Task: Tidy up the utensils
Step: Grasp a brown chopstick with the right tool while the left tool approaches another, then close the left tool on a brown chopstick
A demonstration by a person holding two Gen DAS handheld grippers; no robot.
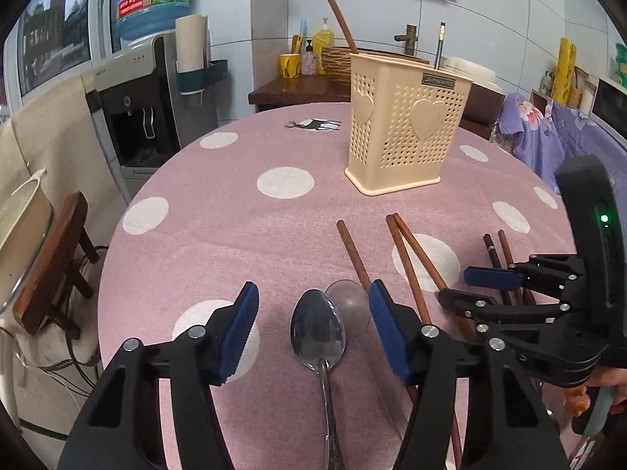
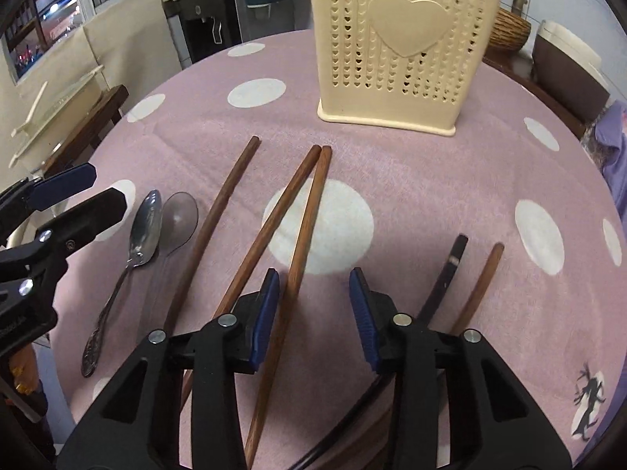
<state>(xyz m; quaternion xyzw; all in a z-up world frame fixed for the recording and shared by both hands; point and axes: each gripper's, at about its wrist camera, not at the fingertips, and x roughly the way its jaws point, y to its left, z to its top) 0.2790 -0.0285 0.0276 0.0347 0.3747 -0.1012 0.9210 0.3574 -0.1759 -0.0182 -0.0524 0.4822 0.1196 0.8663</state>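
A cream perforated utensil holder [image 1: 407, 125] stands upright on the pink dotted table; two chopsticks stick out of it. It also shows in the right wrist view [image 2: 395, 47]. A metal spoon [image 1: 318, 333] lies between the open jaws of my left gripper [image 1: 313, 329], beside a clear plastic spoon [image 1: 348, 297]. Three brown chopsticks [image 2: 298, 211] lie on the cloth; one runs between the open jaws of my right gripper [image 2: 315, 313]. A black chopstick [image 2: 450, 270] and another brown one [image 2: 482, 286] lie to the right.
A water dispenser [image 1: 145, 90] stands off the table's far left. A wooden stool [image 1: 58, 262] sits at the left edge. A dark counter with bottles [image 1: 305, 82] is behind the table. Purple floral cloth [image 1: 548, 133] hangs at the right.
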